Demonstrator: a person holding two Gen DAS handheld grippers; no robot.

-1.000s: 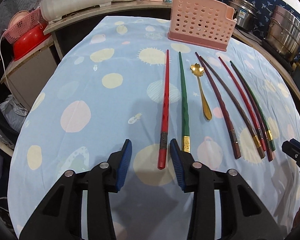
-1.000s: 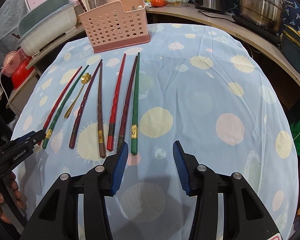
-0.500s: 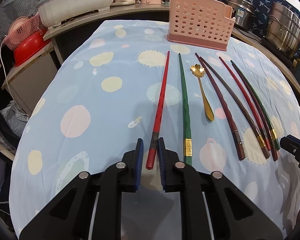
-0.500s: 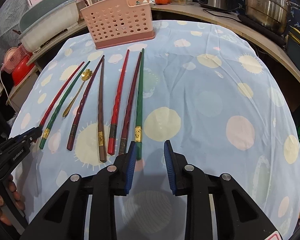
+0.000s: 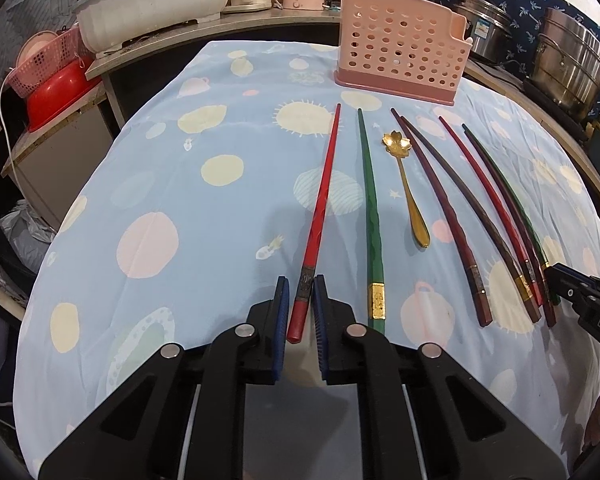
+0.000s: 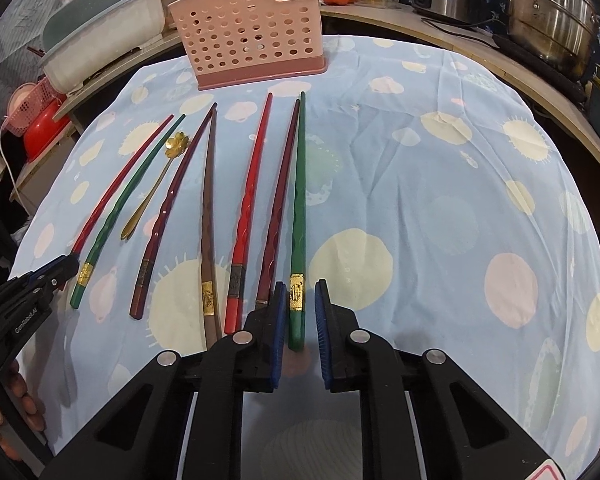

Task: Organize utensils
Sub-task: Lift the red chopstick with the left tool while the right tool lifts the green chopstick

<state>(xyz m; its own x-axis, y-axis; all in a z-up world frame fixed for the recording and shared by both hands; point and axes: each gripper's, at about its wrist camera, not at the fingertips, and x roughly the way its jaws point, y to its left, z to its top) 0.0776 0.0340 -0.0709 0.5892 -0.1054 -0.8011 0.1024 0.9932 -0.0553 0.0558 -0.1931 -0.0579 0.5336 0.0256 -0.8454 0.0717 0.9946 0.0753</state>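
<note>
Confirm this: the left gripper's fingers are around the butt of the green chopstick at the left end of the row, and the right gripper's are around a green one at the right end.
Not quite. In the left wrist view the left gripper brackets the red chopstick, not a green one. The right gripper does bracket the green chopstick, per the right wrist view.

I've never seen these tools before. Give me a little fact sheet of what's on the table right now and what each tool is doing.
surface: blue spotted tablecloth
utensils: seven chopsticks and one gold spoon, laid side by side
holder: pink perforated basket, at the far end
left hand-held gripper: straddles the outermost red chopstick, small gaps visible
right hand-held gripper: straddles the outermost green chopstick, gaps visible
lifted: nothing, all utensils lie on the cloth
</note>
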